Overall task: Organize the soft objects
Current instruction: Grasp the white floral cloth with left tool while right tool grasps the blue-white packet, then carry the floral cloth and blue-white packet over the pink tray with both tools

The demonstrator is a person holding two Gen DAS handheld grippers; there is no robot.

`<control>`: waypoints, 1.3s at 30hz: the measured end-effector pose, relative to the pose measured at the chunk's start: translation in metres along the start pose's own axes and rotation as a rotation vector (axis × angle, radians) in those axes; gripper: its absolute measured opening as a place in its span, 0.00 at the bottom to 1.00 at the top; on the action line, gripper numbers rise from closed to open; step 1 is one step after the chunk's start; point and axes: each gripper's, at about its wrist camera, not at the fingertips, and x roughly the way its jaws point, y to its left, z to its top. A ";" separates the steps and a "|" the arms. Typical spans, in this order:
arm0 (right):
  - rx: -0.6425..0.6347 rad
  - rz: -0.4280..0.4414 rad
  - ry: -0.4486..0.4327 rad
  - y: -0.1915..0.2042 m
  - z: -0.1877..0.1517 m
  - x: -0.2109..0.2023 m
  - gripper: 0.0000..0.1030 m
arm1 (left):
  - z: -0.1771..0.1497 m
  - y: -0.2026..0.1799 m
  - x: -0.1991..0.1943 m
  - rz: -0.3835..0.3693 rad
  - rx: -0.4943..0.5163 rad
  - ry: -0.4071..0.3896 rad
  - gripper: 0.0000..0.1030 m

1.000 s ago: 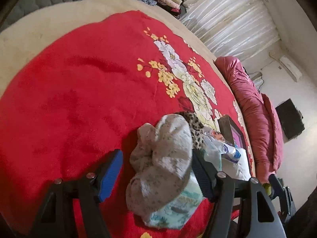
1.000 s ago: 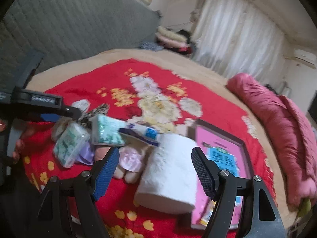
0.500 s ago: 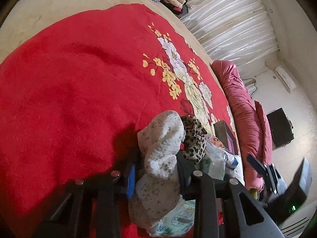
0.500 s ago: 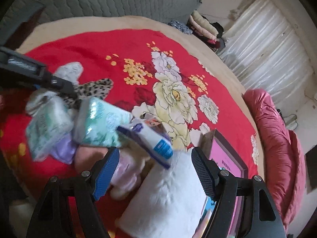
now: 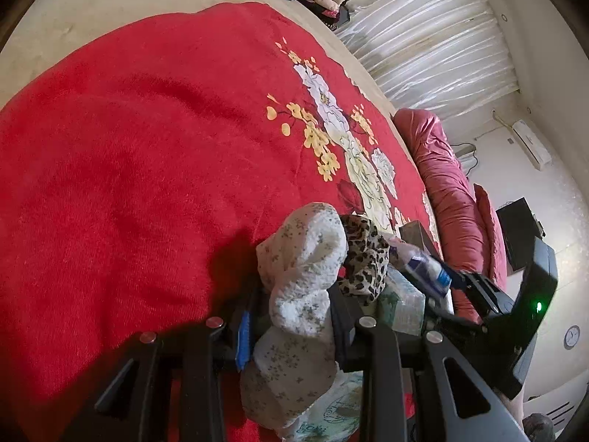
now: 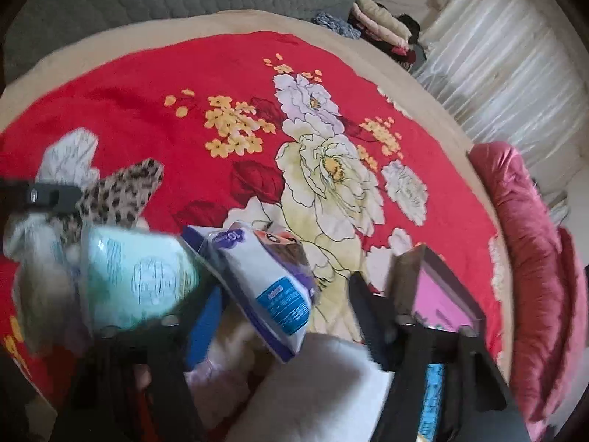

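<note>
The left gripper (image 5: 291,326) has clamped the white speckled fluffy cloth (image 5: 302,258); the right gripper (image 6: 283,316), jaws just narrowing around the white-and-purple plastic tissue packet (image 6: 265,280), might let it slip out; contact is unclear.

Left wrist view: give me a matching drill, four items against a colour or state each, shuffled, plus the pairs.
Items:
1. floral white cloth
2. leopard-print cloth
3. blanket
4. rolled quilt

Descriptions:
A. red with a flower print
B. dark pink, lying along the bed's edge
C. pinched in the left tool
D. brown spots, beside the white cloth

Pairs: 1-C, 2-D, 3-A, 4-B
</note>
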 end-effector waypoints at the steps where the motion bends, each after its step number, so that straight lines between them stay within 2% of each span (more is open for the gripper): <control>1: 0.024 0.017 0.006 -0.003 0.002 0.003 0.43 | 0.000 0.000 0.000 0.000 0.000 0.001 0.33; 4: 0.085 0.057 0.025 -0.010 0.003 0.009 0.34 | 0.001 0.001 0.001 -0.006 -0.001 0.002 0.33; 5: 0.104 0.065 0.022 -0.012 0.003 0.009 0.26 | 0.001 0.002 0.000 -0.010 -0.001 0.002 0.33; 6: 0.128 0.073 0.016 -0.015 0.002 0.009 0.24 | 0.001 0.002 0.000 -0.012 -0.001 0.000 0.32; 8: 0.178 0.090 -0.011 -0.022 -0.001 0.003 0.21 | 0.001 0.001 -0.001 -0.018 0.003 -0.006 0.22; 11: 0.260 0.124 -0.064 -0.032 -0.007 -0.009 0.17 | 0.001 -0.001 -0.002 -0.016 0.016 -0.018 0.18; 19: 0.427 0.170 -0.196 -0.049 -0.022 -0.050 0.16 | 0.003 -0.010 -0.025 -0.016 0.066 -0.122 0.14; 24: 0.529 0.248 -0.253 -0.056 -0.032 -0.071 0.15 | 0.005 -0.014 -0.042 -0.041 0.089 -0.184 0.14; 29: 0.593 0.286 -0.282 -0.055 -0.052 -0.091 0.15 | 0.002 -0.020 -0.051 -0.022 0.120 -0.200 0.14; 39: 0.685 0.297 -0.328 -0.071 -0.090 -0.118 0.16 | -0.018 -0.046 -0.067 0.025 0.216 -0.218 0.14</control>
